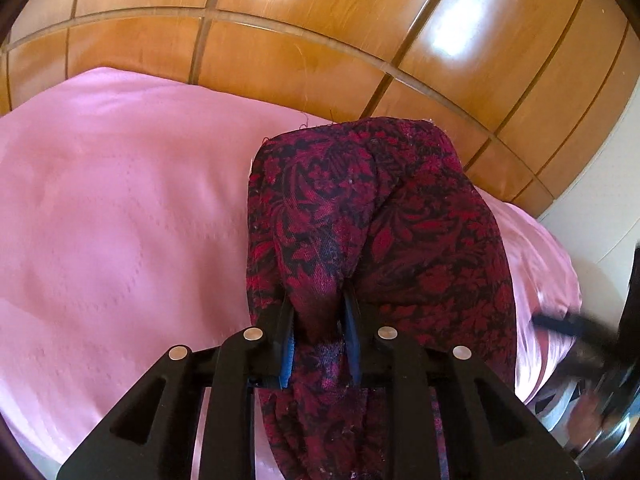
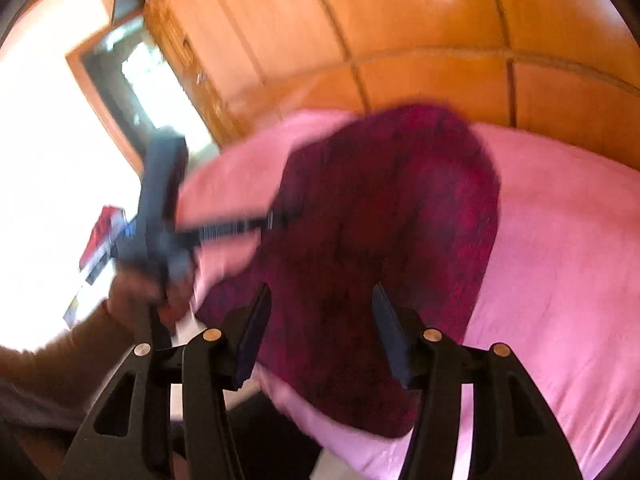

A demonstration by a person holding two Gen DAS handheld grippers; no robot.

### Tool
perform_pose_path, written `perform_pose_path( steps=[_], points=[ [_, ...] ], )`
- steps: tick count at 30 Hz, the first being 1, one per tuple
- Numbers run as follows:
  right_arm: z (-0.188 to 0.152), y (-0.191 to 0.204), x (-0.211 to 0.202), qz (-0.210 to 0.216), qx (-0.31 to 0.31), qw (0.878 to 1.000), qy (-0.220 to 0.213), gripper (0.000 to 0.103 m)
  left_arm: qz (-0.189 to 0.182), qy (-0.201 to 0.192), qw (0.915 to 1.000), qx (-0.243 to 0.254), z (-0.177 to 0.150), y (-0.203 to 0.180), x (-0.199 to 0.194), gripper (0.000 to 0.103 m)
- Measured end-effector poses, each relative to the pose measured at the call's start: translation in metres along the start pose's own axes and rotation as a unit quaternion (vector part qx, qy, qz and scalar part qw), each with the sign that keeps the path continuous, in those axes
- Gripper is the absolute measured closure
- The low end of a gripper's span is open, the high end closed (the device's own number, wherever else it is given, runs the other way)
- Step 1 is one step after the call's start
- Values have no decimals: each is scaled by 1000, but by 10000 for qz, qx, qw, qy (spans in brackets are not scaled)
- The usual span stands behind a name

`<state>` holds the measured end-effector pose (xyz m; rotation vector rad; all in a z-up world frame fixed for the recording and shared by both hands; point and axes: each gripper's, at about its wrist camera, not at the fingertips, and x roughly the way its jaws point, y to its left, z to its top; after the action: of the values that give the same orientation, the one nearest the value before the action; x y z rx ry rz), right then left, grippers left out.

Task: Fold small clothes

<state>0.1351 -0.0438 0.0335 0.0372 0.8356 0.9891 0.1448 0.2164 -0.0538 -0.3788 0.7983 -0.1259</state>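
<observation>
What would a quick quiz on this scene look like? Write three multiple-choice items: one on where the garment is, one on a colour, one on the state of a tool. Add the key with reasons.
1. Where does the floral garment lie?
A. On the pink bedspread
B. On a wooden floor
C. In a basket

2. What colours is the garment's pattern?
A. Blue and white
B. Dark red and black
C. Green and yellow

3. What is the state of the left tool?
A. Wide open, holding nothing
B. Shut on a fold of the garment
C. Shut on the bedspread

Key:
1 A, the cloth drapes over the pink bedspread in front of the wooden panels.
2 B, the left wrist view shows red flowers on black.
3 B, a bunched fold sits pinched between its two fingers, while the right tool stands open above the garment.
</observation>
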Motion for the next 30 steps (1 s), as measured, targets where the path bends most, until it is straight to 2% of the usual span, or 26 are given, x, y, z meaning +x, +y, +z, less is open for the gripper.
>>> perform_pose_path(
  steps=[3,5,8,12,14,16,19,20,22,23,26,30],
  points=[
    [36,-10,7,-167,137,9996,-194,50,65,-48,10000,41,-5,0,-2,83],
    [62,-16,29,-327,223,9990,-215,50,107,-70,9999,61,-4,-1,-4,81],
    [85,-30,61,-749,226,9969,16,51,271,-70,9995,133,-5,-2,-4,80],
    [97,-46,111,-1317,203,9897,521,50,557,-66,9978,351,-6,-3,8,80],
    [97,-47,126,-1506,95,9866,615,50,457,-56,9987,200,-5,4,10,80],
    [97,-49,118,-1451,124,9879,539,48,375,-83,9992,112,-5,7,6,80],
    [91,-44,99,-1167,50,9928,253,27,430,-137,9988,191,-6,3,1,80],
    [83,-37,91,-1177,4,9929,180,24,478,-166,9985,212,-6,2,-1,80],
    [72,-30,71,-1207,-27,9927,-72,7,496,-196,9985,146,-8,3,-4,80],
    [65,-31,57,-1170,51,9929,-229,4,487,-209,9986,79,-9,5,-5,80],
    [40,-50,35,-861,482,9945,-359,3,492,-240,9985,37,-11,6,-8,80],
    [5,-92,37,-185,1396,9900,-25,3,505,-272,9983,-32,-14,7,-9,80]
  ],
)
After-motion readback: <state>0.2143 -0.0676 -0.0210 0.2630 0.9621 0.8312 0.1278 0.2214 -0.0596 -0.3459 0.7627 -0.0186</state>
